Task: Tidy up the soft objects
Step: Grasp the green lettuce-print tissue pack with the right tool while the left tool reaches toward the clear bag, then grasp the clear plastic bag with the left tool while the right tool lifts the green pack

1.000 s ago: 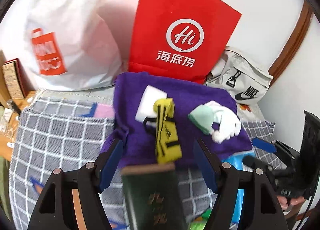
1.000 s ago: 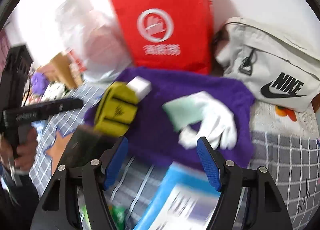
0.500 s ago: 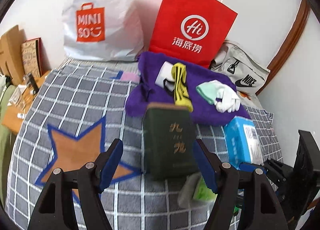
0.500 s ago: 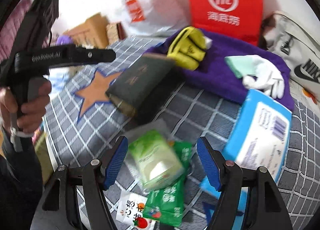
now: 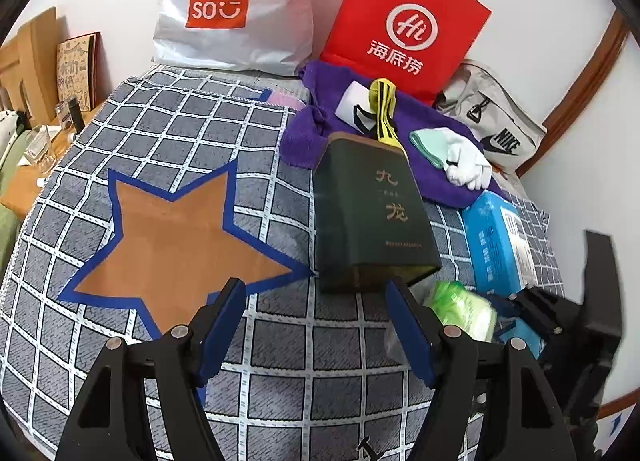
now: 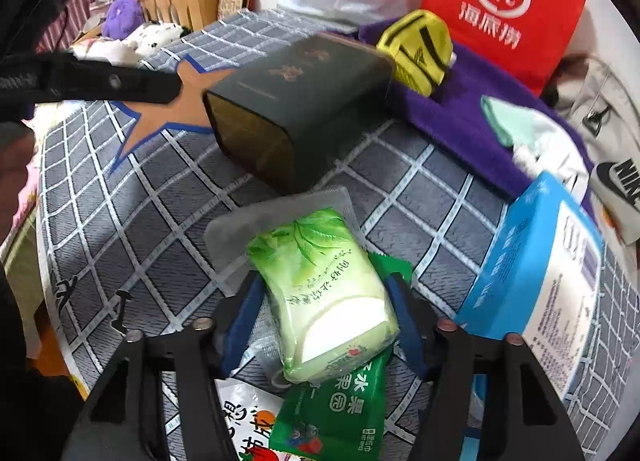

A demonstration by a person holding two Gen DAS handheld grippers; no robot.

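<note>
Ahead of the left tongs (image 5: 316,325), spread and empty above the checked bed cover (image 5: 168,133), sorting looks partly done: a glove (image 5: 460,159) and yellow strap (image 5: 382,109) lie on the purple towel (image 5: 436,117). Seen from the right wrist, the right tongs (image 6: 324,301) straddle the pale green tissue pack (image 6: 320,293), puffy, atop snack packets (image 6: 340,409); pinching, I cannot tell.
</note>
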